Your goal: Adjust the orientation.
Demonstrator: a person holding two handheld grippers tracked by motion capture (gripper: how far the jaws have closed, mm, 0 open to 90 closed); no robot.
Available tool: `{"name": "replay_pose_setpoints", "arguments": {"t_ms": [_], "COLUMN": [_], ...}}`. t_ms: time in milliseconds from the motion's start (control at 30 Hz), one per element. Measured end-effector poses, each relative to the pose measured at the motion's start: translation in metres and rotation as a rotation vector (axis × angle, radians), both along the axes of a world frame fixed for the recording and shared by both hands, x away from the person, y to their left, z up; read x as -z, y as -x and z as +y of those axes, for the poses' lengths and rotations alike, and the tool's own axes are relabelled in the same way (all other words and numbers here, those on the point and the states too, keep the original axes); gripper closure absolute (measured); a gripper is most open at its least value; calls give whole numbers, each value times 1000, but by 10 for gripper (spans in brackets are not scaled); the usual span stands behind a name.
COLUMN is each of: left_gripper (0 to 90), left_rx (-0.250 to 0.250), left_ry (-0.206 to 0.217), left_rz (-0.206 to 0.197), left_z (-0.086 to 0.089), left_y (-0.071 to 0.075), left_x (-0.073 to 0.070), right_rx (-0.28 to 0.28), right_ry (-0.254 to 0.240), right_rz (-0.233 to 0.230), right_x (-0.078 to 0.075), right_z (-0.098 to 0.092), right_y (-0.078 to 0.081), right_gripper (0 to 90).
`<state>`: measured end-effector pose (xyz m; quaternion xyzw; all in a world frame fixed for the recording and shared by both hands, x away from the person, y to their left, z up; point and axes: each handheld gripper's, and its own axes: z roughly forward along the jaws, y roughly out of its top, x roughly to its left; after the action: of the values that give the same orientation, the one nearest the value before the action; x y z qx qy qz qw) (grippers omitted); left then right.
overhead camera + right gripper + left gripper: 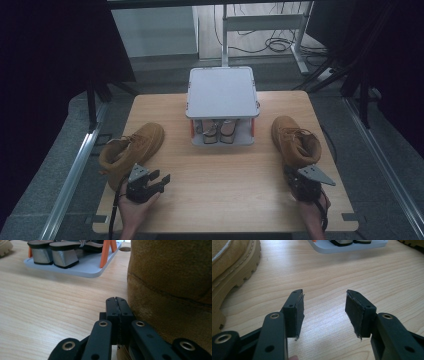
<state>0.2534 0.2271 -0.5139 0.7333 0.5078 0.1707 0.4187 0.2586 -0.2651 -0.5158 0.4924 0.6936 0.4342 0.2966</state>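
Both boots, the left boot (131, 150) and the right boot (294, 140), were tan suede with matching tan soles, and pale stitching ran along the left one's edge. The worktop (225, 185) was light wood with fine grain. The rack (221, 92) was pale grey with orange posts, and the grippers' jaws were black.

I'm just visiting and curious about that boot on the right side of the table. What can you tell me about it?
The right boot is a tan, suede-looking ankle boot with matching laces and a thick lugged sole. It stands upright on the wooden table, toe pointing away from the person, just right of the grey shoe rack. The right gripper sits at its heel, fingers shut with nothing between them, right beside the suede; whether they touch it is unclear.
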Motion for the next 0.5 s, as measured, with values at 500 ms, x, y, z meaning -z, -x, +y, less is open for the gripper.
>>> {"name": "replay_pose_setpoints", "arguments": {"t_ms": [500], "left_gripper": [488], "left_rx": [-6], "left_ry": [2], "left_rz": [4], "left_z": [4], "left_y": [-1], "left_x": [1], "right_rx": [56], "right_ry": [-51], "right_rz": [10], "right_x": [-1], "right_z": [-49], "right_y": [9], "right_gripper": [895]}}
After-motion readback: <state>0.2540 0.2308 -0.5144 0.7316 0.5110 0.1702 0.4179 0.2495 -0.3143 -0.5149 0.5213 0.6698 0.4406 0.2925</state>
